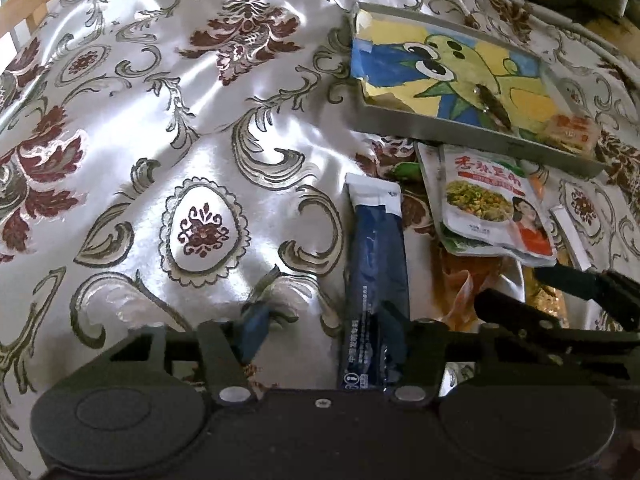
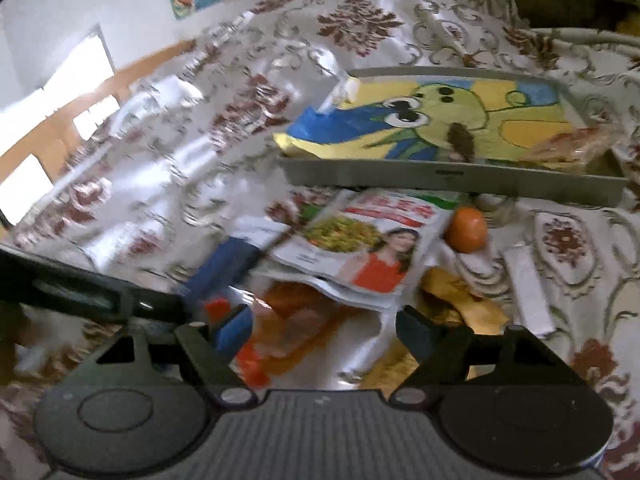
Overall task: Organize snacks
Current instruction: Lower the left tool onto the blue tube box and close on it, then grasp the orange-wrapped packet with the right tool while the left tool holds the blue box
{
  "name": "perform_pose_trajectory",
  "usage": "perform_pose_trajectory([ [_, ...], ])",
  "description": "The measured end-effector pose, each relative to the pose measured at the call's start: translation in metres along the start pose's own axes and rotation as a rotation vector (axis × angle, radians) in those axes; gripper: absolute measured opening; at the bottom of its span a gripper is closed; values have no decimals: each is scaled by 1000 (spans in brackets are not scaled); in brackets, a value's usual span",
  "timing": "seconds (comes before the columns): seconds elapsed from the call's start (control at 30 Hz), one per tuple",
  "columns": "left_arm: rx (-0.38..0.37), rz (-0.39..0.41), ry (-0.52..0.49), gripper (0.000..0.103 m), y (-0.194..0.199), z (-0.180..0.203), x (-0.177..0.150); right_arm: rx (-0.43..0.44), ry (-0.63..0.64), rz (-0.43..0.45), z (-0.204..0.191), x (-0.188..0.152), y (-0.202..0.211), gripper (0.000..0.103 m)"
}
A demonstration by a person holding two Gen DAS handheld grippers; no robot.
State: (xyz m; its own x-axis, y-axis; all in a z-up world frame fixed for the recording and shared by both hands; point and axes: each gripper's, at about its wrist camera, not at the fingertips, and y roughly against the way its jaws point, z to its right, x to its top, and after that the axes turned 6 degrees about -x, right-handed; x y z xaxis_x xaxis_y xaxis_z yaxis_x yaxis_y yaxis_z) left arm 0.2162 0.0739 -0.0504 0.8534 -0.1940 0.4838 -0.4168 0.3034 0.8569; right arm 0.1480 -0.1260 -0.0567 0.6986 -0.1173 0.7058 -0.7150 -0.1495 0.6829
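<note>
A long dark blue snack stick pack (image 1: 374, 272) lies on the patterned cloth between the fingers of my left gripper (image 1: 324, 320), which is open around its near end. It also shows in the right wrist view (image 2: 224, 264). A white pouch with a woman's picture (image 1: 492, 208) (image 2: 368, 248) tops a pile of snack packs. A grey tray (image 1: 472, 130) (image 2: 448, 180) lined with a cartoon drawing holds an orange-wrapped snack (image 1: 570, 132) (image 2: 572, 146) and a small brown one (image 1: 494, 106). My right gripper (image 2: 324, 324) is open and empty over an orange packet (image 2: 292, 332).
A small orange ball-shaped item (image 2: 466, 228) and a white stick pack (image 2: 528, 288) lie right of the pile. A yellow wrapper (image 2: 456, 300) sits by the right finger. The right gripper's black body (image 1: 580, 292) reaches into the left wrist view. Floral tablecloth (image 1: 160, 140) covers the table.
</note>
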Motion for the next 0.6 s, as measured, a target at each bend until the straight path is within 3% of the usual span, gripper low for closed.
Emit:
perform_pose_trajectory([
  [0.37,-48,12,-22,41,-10,4,1,34,-162,-96,7,12,-33,85],
  [0.6,-55,-2,-5,42,-16,-2,3,91,-318,-115,26,14,-52,89],
])
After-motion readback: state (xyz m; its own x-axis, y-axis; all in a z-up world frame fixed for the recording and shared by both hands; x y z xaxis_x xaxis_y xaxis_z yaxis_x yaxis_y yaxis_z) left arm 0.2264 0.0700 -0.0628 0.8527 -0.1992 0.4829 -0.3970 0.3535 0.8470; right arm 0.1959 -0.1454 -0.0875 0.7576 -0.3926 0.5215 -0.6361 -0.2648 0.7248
